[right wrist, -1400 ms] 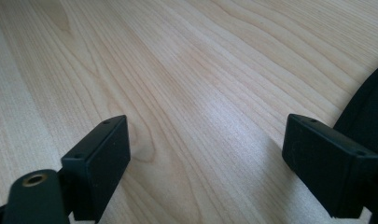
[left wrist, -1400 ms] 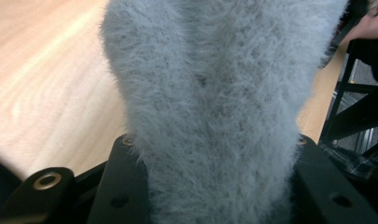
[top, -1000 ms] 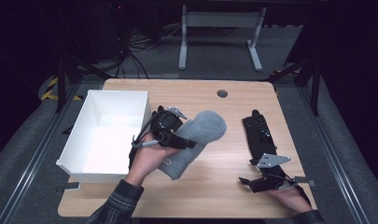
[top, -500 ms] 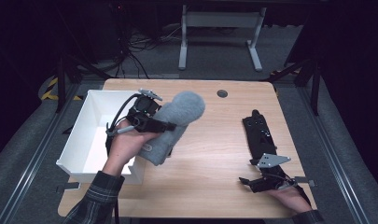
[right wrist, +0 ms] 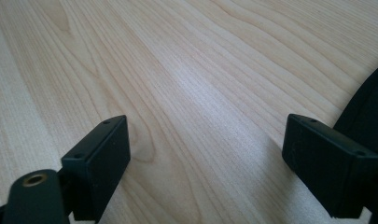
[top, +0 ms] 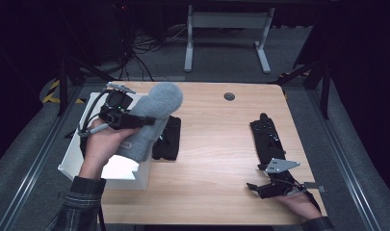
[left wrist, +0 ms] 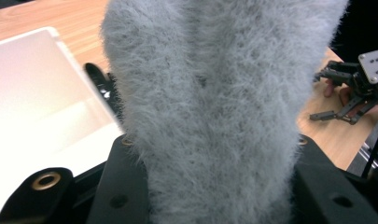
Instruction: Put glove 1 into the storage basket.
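My left gripper [top: 143,121] is shut on a grey fluffy sock [top: 152,117], held up in the air over the right wall of the white box [top: 86,162]. In the left gripper view the grey fluffy sock [left wrist: 214,93] stands between the two jaws and hides most of what lies ahead. A black folded sock [top: 167,138] lies on the table just right of the box. Another long black sock [top: 266,135] lies at the right. Near the front right edge, my right gripper [top: 266,188] rests low over bare wood, open and holding nothing [right wrist: 205,154].
The wooden table [top: 216,144] has free room in its middle and front. A round grommet [top: 229,96] sits near the far edge. A metal stand [top: 226,29] and cables [top: 139,48] are on the floor beyond. My right gripper [left wrist: 352,95] shows far off in the left gripper view.
My left gripper has lifted the grey sock off the table and carried it left, over the box's edge, uncovering the black sock beneath. The right gripper has stayed put.
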{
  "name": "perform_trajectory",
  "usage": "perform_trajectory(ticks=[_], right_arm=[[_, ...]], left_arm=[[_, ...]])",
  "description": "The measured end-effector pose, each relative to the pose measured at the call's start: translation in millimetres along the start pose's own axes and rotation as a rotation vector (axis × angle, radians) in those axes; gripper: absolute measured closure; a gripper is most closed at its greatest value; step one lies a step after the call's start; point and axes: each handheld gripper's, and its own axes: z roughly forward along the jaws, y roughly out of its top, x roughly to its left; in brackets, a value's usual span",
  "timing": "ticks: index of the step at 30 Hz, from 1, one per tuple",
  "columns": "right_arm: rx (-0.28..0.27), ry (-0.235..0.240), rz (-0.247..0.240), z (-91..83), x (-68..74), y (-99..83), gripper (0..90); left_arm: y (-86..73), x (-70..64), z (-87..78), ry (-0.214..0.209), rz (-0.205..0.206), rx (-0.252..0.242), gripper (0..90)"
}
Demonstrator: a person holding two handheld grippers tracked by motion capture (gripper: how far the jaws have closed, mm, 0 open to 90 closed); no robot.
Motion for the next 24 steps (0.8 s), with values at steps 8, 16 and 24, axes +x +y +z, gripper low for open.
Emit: perform_trajectory(ticks=[8, 16, 24], right_arm=[[0.001, -0.001, 0.001, -0.1, 0.0, 0.0, 15.8], [-0.001, -0.003, 0.001, 0.3, -0.4, 0.2, 15.9], [-0.001, -0.004, 0.002, 0.4, -0.4, 0.3, 15.9]], left_arm=[[-17.1, 27.3, -20.4, 0.053, -0.075, -0.024, 62.0], [-36.1, 51.7, -28.7, 0.109, -0.151, -0.018, 62.0], [-57.6, 77.3, -14.8, 0.15, -0.229, 0.025, 62.0]])
